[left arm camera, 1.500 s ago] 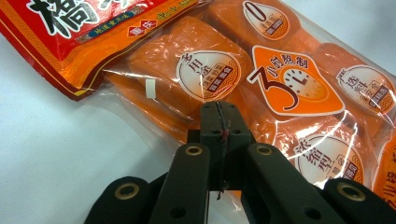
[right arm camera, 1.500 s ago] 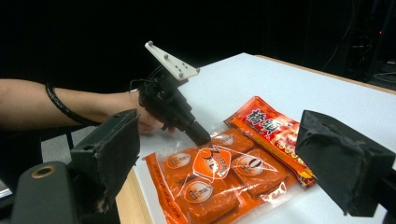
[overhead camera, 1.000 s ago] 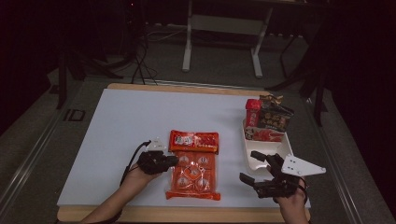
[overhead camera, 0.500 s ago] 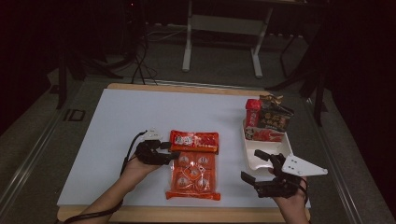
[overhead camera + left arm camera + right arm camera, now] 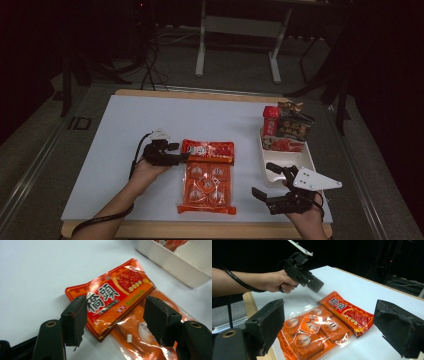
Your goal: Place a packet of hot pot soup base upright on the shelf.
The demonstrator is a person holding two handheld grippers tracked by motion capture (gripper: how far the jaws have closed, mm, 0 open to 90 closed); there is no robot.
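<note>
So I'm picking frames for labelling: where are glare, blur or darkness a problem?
High view: the room behind the table is nearly black. Left gripper view: soft focus, glare on the clear snack bag. Right gripper view: sheen on that bag, near jaws blurred.

Light fell from overhead onto the white table (image 5: 120, 130), while the room around it stayed nearly black. Glare streaked the clear orange packet (image 5: 312, 332). Close foreground parts in both gripper views looked soft and blurred.
</note>
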